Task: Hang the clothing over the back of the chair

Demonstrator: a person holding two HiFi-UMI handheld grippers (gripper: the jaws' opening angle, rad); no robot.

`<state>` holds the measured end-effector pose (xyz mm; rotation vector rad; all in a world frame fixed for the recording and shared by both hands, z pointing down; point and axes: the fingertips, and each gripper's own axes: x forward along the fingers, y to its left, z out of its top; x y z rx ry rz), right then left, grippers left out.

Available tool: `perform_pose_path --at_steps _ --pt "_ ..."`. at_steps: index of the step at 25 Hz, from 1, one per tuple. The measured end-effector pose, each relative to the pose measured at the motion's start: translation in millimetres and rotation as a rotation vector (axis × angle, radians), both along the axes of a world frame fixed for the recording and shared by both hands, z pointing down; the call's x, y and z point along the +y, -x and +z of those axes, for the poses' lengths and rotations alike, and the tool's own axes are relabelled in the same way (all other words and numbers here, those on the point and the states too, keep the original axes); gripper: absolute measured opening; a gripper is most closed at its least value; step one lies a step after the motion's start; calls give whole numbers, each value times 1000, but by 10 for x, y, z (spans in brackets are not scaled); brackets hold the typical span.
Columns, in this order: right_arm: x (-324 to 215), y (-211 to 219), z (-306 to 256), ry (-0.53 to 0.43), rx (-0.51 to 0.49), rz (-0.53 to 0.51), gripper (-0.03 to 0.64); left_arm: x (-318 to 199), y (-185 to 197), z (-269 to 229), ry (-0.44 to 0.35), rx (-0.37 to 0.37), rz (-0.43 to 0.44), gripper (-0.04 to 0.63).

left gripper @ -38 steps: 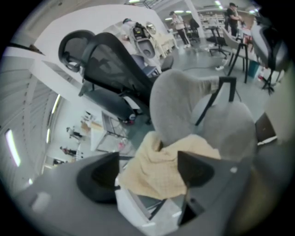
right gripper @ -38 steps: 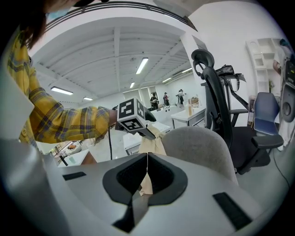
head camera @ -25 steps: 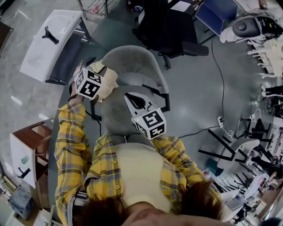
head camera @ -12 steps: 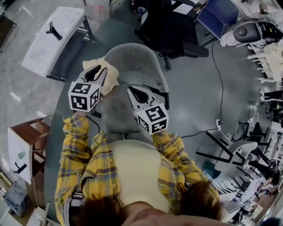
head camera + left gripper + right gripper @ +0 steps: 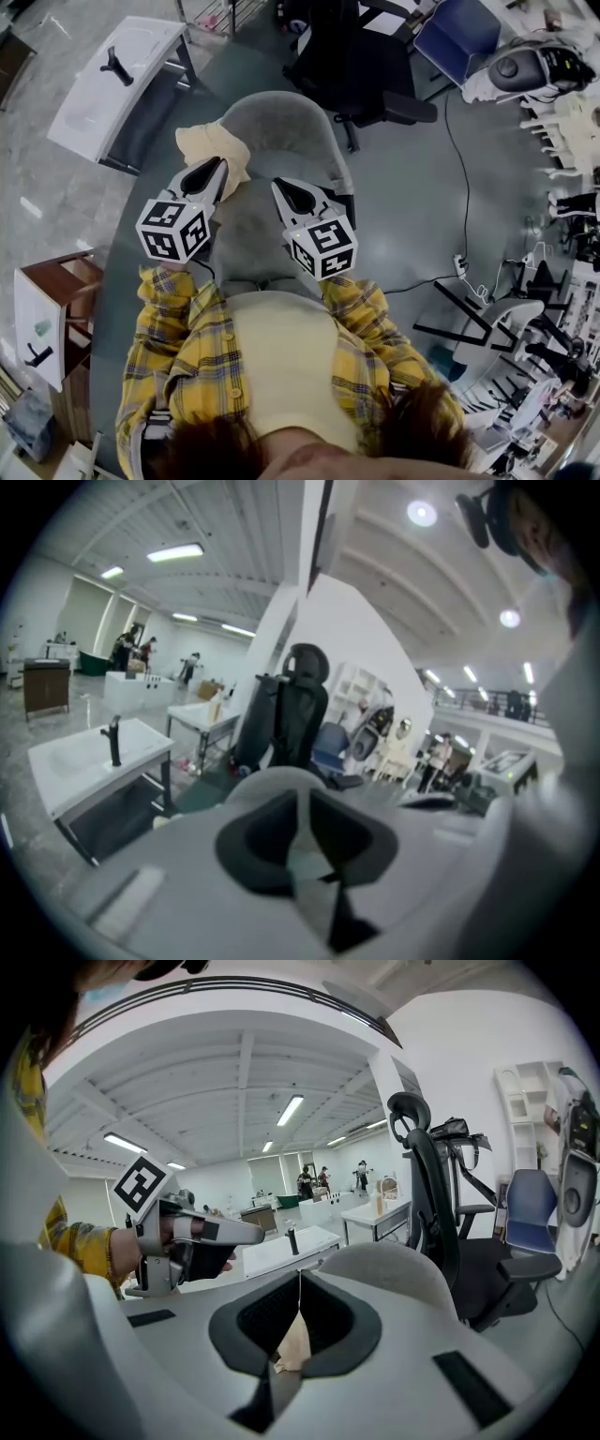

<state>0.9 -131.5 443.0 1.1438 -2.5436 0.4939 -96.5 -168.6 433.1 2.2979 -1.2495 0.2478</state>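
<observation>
Pale yellow clothing [image 5: 214, 150] is bunched over the left end of the grey chair [image 5: 295, 127] back rim, part of it hanging outside. The left claw [image 5: 214, 169] is just beside it, tips near the cloth and not gripping. Its jaws have just been closing and are now almost together, nothing between them, only grey chair showing through the slit. The right claw [image 5: 284, 190] is over the seat, jaws closed. A tan sliver shows low in the slit behind the tips, but the head view has this claw apart from the clothing.

Containers: a basin [image 5: 70, 759] is sunk in the white bench [image 5: 94, 103] left of the chair, with a black tap [image 5: 114, 741] upright at its edge; contents too small to read. The cabinet [image 5: 47, 323] at lower left has a white front and brown top; can't tell if it is open or what it holds. A black office chair [image 5: 361, 66] stands behind the grey one.
</observation>
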Motion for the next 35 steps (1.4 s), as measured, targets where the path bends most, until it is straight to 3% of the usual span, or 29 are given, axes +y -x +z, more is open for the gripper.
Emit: perform_pose_path --at_steps 11,35 --pt "84 -37 -91 -23 -5 22 14 403 -28 -90 -7 45 -21 8" --pt "265 -27 -36 8 -3 26 14 766 96 87 22 -12 -72 6"
